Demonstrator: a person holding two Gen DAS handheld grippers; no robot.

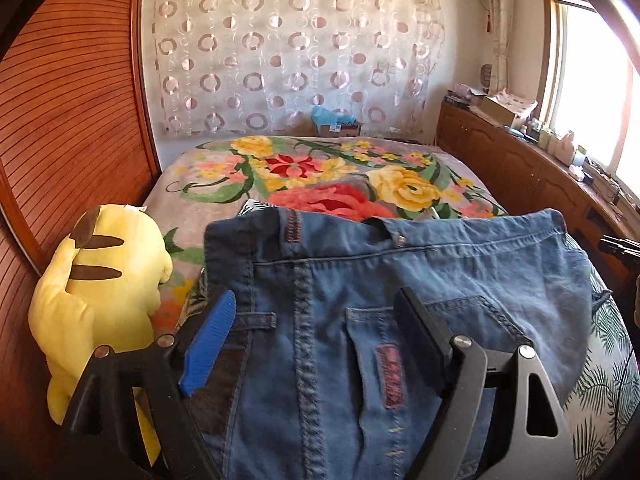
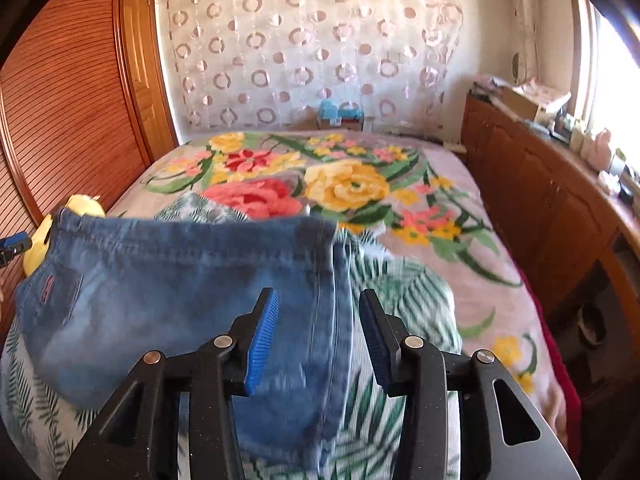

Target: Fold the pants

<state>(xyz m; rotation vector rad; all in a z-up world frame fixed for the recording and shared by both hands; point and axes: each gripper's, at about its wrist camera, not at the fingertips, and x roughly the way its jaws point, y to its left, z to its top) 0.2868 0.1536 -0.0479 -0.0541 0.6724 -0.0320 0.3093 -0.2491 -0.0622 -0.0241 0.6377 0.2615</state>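
The pants (image 1: 420, 280) lie near the bed's (image 2: 460, 184) near edge, apparently folded at least once, smoothing perhaps left, with left hand-held gripper (image 1: 320, 320) and right hand-held gripper (image 2: 320, 320) spread apart, clamping nothing.

a yellow plush toy (image 1: 100, 276) lies on the floral blanket (image 1: 320, 172) — wooden cabinets (image 1: 520, 172) alongside.

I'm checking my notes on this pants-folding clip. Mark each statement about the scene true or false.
1. The jeans lie on a bed. True.
2. A yellow plush toy sits beside the jeans. True.
3. The left tool is clamped shut on the waistband. False: its jaws stand wide apart over the denim.
4. The bedspread is plain white. False: it is floral.
5. The right tool is open. True.
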